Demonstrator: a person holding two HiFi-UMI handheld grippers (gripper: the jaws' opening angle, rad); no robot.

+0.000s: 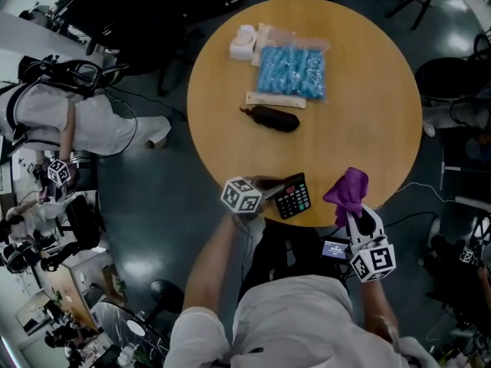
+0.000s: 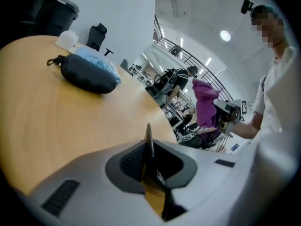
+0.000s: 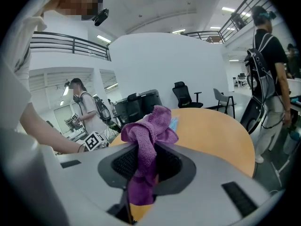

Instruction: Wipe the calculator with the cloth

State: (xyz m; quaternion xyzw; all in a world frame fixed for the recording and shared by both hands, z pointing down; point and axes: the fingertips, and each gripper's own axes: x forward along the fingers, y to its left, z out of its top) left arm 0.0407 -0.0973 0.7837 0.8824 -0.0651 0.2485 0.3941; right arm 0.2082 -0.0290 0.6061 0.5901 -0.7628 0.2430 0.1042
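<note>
Wooden tabletop [image 1: 368, 90] below: left hand-held gripper [image 2: 149, 149] pinches the calculator [image 1: 293, 196] edgewise, right hand-held gripper [image 3: 146, 161] clamps the cloth [image 3: 151, 126]. Brace the calculator steady; sweep lightly across its keys.

The head view is dim. The floor [image 1: 153, 205] left of the left tool [image 1: 272, 192] is almost black with a few pale glints, and only the counter [image 1: 368, 75] ahead of the tools catches soft, even light. Both gripper views are bright, lit by ceiling lamps [image 2: 225, 35] high above the tools, and they bend strongly toward dark, rounded corners. Each tool's grey body blurs nearest the lens. The calculator [image 2: 148, 138] in the left tool is a dark, soft sliver, while the cloth [image 3: 150, 126] in the right tool [image 3: 146, 166] looks sharper.
</note>
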